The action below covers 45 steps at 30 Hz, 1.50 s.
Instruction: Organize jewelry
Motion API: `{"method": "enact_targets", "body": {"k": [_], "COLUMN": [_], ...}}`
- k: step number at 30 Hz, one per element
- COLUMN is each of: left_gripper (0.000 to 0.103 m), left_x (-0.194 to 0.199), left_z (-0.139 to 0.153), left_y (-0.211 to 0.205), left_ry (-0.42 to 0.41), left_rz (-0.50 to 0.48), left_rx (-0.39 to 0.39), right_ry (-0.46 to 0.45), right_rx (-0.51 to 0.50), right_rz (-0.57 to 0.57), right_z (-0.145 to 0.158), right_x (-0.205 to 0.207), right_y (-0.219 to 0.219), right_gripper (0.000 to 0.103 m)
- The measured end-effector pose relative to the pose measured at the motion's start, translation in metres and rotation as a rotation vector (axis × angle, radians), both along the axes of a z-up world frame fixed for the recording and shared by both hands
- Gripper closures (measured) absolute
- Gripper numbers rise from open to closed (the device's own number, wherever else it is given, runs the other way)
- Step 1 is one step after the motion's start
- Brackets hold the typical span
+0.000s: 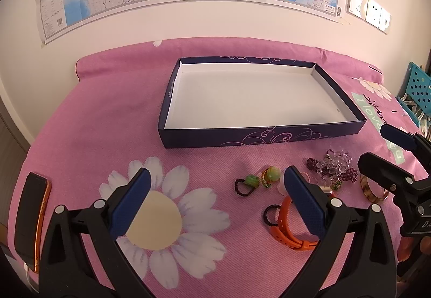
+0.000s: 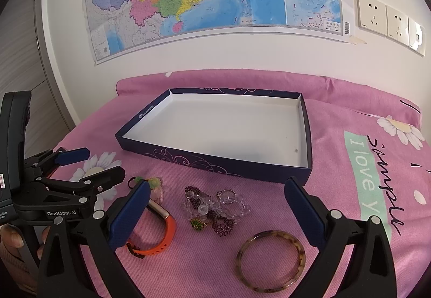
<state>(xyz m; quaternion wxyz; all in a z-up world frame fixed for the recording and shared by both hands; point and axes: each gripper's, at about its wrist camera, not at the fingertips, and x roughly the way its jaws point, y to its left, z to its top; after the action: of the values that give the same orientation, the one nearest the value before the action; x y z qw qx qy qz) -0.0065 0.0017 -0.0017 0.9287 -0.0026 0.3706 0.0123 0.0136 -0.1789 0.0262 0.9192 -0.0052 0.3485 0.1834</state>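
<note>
Risk entry: both our grippers, left gripper (image 1: 215, 185) and right gripper (image 2: 216, 197), gape wide, holding nothing; tortoiseshell bangle (image 2: 270, 260) below right gripper could skid off 2 pads; beaded cluster (image 2: 215, 210) ahead may snag

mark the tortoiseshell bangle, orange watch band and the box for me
tortoiseshell bangle (image 2: 270, 284), right wrist view, on the near arc of its rim.
orange watch band (image 2: 168, 233), right wrist view, on the curved orange strap.
box (image 1: 258, 133), left wrist view, on its near dark blue outer wall.

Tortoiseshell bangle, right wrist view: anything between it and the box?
Only bare pink bedspread between the bangle and the box; the bead cluster sits left.
</note>
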Motion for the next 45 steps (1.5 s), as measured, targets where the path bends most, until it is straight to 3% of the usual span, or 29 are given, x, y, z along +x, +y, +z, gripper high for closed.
{"method": "enact_targets", "body": {"k": [45], "left_gripper": [0.006], "left_x": [0.0003], "left_z": [-0.0023], "left_y": [-0.0033], "left_ry": [0.01], "left_rz": [-0.022], "left_rx": [-0.018], "right_ry": [0.011], "right_rx": [0.006], "right_rz": [0.003], "right_z": [-0.001], "right_x": [-0.0005], "right_y": [-0.0023], "right_gripper": [0.007]}}
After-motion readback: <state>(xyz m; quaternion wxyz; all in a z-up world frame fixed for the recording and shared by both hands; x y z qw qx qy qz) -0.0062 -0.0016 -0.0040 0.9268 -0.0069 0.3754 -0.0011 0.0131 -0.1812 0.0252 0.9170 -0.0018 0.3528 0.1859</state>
